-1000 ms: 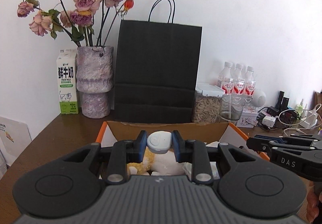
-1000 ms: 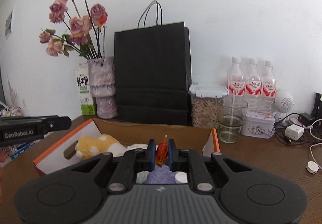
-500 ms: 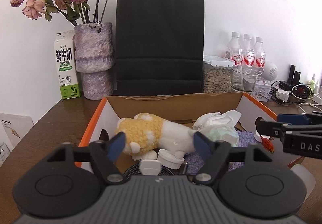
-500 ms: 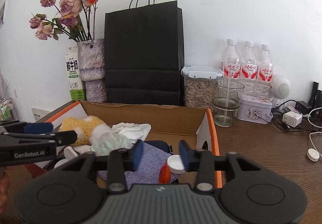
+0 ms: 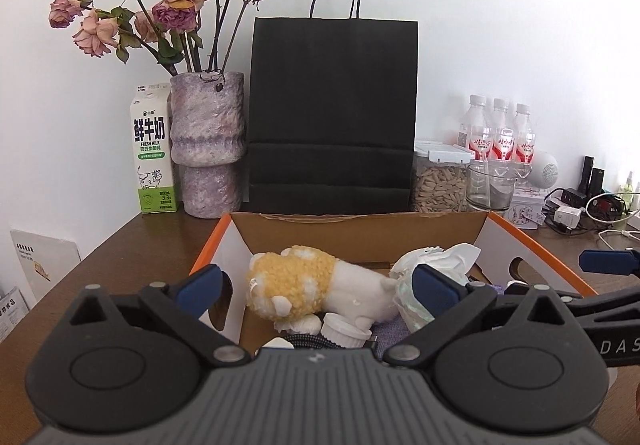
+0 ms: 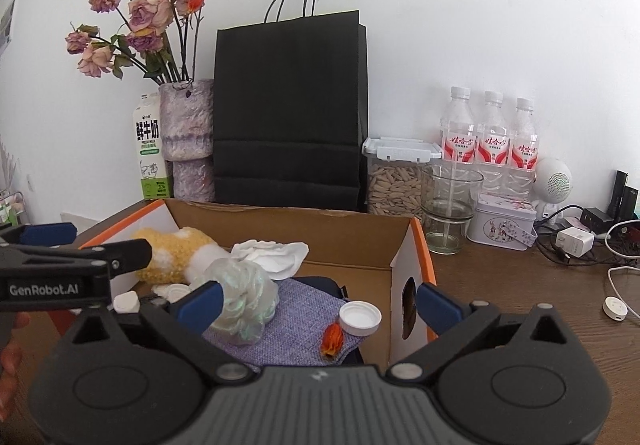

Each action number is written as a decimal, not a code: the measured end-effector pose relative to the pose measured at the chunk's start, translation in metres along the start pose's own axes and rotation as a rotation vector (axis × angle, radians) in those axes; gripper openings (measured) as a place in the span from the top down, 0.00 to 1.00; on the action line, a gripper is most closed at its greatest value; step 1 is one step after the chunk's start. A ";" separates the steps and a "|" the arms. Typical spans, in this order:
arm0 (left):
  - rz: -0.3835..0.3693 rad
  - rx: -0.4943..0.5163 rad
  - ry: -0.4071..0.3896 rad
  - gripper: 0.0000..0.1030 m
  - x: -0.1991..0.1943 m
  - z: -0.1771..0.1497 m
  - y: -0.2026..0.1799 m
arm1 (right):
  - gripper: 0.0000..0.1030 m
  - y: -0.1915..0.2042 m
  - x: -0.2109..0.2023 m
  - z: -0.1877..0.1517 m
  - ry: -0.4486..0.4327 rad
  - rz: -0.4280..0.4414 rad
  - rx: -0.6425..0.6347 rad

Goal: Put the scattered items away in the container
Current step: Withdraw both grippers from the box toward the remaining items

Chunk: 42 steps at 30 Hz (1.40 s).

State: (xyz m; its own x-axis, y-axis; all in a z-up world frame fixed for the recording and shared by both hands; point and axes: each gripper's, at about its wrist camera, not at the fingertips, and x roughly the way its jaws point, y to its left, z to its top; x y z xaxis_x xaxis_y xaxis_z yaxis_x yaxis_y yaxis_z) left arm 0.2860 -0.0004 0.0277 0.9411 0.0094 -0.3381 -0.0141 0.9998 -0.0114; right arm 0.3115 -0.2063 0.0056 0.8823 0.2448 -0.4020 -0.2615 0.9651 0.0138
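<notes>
- Left gripper [image 5: 316,287] held low at the near edge of the box [image 5: 360,227], pointing slightly down into it, jaws spread wide, just opened, nothing between them.
- Right gripper [image 6: 318,303] likewise low at the near edge of the box, tilted slightly down, jaws spread wide after just opening, gripping nothing; its right finger [image 6: 438,307] outside the box's right wall.
- From the right wrist view, side of the left gripper printed "GenRobot.AI"; part of a hand [image 6: 10,361] visible beneath it at the picture's left edge.
- From the left wrist view, side of the right gripper marked "DAS", the rest cut off.
- In the box: yellow and white plush [image 5: 312,291] at the left, crumpled tissue [image 6: 270,253] behind the middle, pale wad [image 6: 240,299] in front of that, purple cloth [image 6: 304,315] on the floor.
- On the cloth, white cap [image 6: 360,318] and orange bud [image 6: 333,339] side by side near the right wall.
- More white caps [image 5: 344,331] and a small white piece [image 6: 127,302] at the near left of the box.
- Behind the box: black bag [image 5: 332,117] in the middle.
- Left of the bag: vase [image 5: 208,145] of dried roses, then milk carton [image 5: 153,153] reading "FRESH MILK" under large Chinese characters, "3.3" lower down.
- Right of the bag: seed jar [image 6: 396,181], glass [image 6: 450,207], three bottles [image 6: 492,133] with red labels, script too small to read.
</notes>
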 end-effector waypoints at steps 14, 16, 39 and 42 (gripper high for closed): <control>-0.008 -0.002 -0.073 0.00 -0.046 -0.004 0.002 | 0.00 -0.002 -0.054 -0.006 -0.095 -0.032 0.004; -0.008 -0.006 -0.078 0.00 -0.053 -0.006 0.004 | 0.00 0.001 -0.062 -0.008 -0.102 -0.027 0.001; 0.020 0.009 0.031 0.00 -0.103 -0.041 0.028 | 0.00 0.010 -0.114 -0.059 -0.002 -0.014 -0.006; 0.022 0.013 0.064 0.00 -0.105 -0.048 0.033 | 0.00 0.010 -0.117 -0.067 0.023 -0.011 -0.004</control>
State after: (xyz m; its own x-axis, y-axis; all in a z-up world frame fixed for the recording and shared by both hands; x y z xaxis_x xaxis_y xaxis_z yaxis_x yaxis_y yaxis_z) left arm 0.1704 0.0311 0.0179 0.9169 0.0304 -0.3979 -0.0295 0.9995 0.0083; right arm 0.1793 -0.2312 -0.0084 0.8758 0.2322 -0.4232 -0.2536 0.9673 0.0060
